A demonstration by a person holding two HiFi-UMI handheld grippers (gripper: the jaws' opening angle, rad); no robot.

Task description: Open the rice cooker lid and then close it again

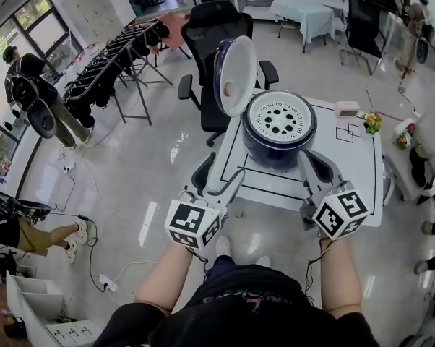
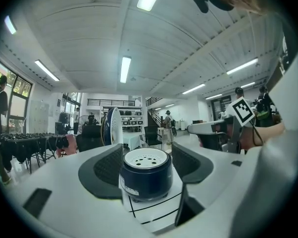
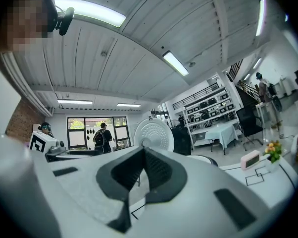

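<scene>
The dark blue rice cooker [image 1: 279, 130] stands on the white table [image 1: 362, 183] with its lid [image 1: 235, 74] swung up to the left, showing the white perforated inner plate. My left gripper [image 1: 219, 174] hovers at the table's near left edge, short of the cooker, its jaws apart. From the left gripper view the cooker [image 2: 145, 177] sits ahead, framed by the open left gripper [image 2: 147, 152]. My right gripper [image 1: 313, 166] is at the cooker's near right, apart from it. In its own view the right gripper [image 3: 143, 150] is shut on nothing, with the raised lid [image 3: 154, 134] behind the tips.
A pink clock [image 1: 346, 108] and a small bunch of flowers [image 1: 371, 122] sit at the table's far right. A black office chair [image 1: 217, 27] stands behind the table. A clothes rack [image 1: 116, 63] and a person [image 1: 29, 85] are to the left.
</scene>
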